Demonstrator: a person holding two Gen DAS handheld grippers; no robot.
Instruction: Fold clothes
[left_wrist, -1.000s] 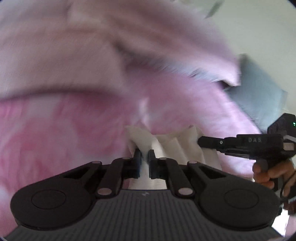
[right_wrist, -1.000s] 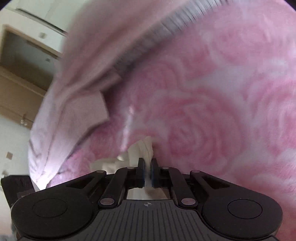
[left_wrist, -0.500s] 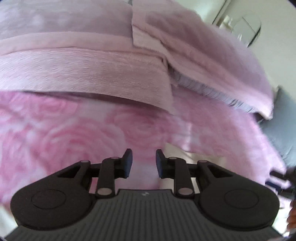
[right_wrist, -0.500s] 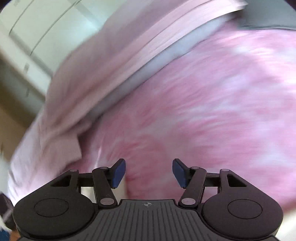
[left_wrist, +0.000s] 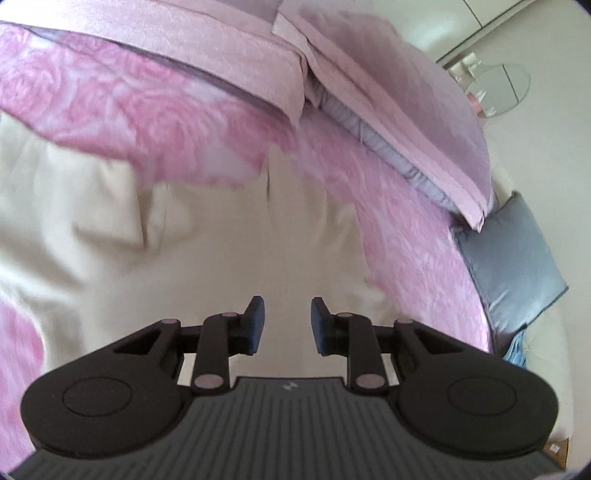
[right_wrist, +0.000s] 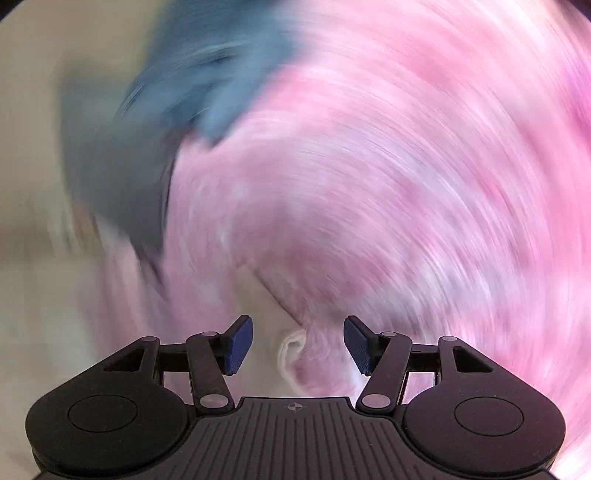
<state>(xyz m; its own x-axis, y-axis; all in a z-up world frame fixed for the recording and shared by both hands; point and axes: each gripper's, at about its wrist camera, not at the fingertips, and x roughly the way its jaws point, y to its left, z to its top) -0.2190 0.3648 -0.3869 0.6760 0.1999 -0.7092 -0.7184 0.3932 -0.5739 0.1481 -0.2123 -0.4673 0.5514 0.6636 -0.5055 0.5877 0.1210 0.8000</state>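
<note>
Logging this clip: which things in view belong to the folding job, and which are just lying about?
Job:
cream garment
left gripper, open
right gripper, open

Lying about:
rose-print bedspread
pink pillows
grey cushion
round mirror

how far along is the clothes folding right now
Looks done: the cream garment lies on the pink rose bedspread; how folded is unclear. In hand: nothing; left gripper and right gripper are open. Left: possibly the blurred blue cloth.
</note>
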